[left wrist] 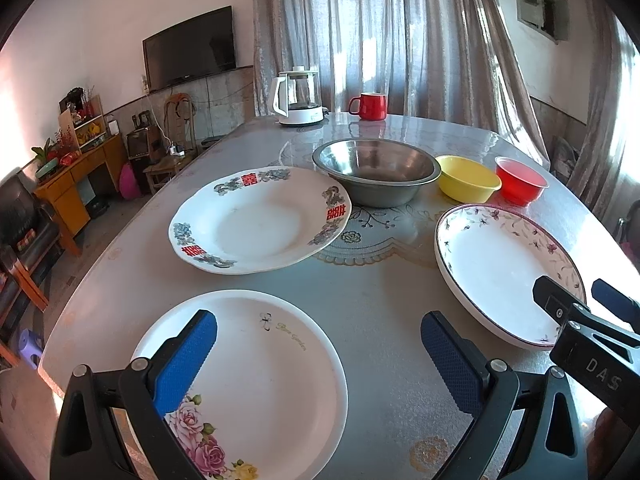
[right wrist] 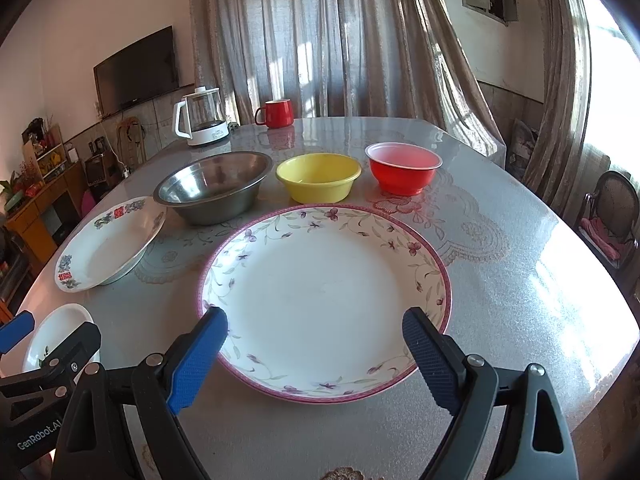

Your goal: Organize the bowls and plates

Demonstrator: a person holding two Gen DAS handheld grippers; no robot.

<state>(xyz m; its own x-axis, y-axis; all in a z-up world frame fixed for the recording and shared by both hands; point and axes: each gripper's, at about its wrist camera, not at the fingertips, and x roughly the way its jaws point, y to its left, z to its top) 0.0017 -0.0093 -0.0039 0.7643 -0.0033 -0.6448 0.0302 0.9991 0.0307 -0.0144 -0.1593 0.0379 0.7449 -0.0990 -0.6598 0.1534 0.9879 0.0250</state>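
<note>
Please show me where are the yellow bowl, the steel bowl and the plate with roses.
yellow bowl (right wrist: 318, 178): right wrist view, on its inside.
steel bowl (right wrist: 214, 188): right wrist view, on its inner wall.
rose plate (left wrist: 276, 364): left wrist view, on its bare white middle.

Both cameras sit low at the near edge of the table (left wrist: 380, 292), facing across it toward the curtains (left wrist: 400, 40). The left wrist view hangs close over the rose plate (left wrist: 280, 380), set further left. The right wrist view looks close over the purple-flowered plate (right wrist: 320, 292). Both share the steel bowl (left wrist: 376, 168), yellow bowl (right wrist: 318, 176), red bowl (right wrist: 402, 170), kettle (left wrist: 298, 96) and red mug (right wrist: 276, 113).
</note>
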